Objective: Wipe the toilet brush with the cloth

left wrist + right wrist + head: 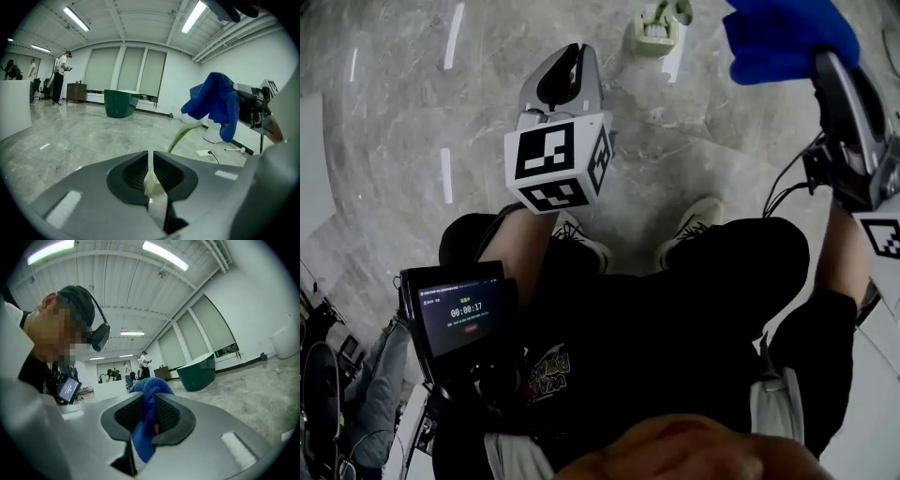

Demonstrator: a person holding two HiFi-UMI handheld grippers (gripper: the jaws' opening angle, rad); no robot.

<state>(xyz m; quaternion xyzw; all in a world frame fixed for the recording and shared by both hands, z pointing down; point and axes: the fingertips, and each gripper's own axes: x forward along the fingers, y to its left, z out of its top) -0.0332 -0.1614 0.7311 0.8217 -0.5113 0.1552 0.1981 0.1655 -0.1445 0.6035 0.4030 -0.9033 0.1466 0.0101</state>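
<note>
Both tools are clenched: the left tool (pixel 150 157) on the thin pale handle of the toilet brush (pixel 150 182), the right tool (pixel 149 404) on a bunched blue cloth (pixel 152 387) held up alongside. Hard rubbing could twist that slim handle in its grip, or tug the cloth free.

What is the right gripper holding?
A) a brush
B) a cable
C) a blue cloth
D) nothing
C: the right gripper view shows the blue cloth pinched between the jaws of the right gripper.
</note>
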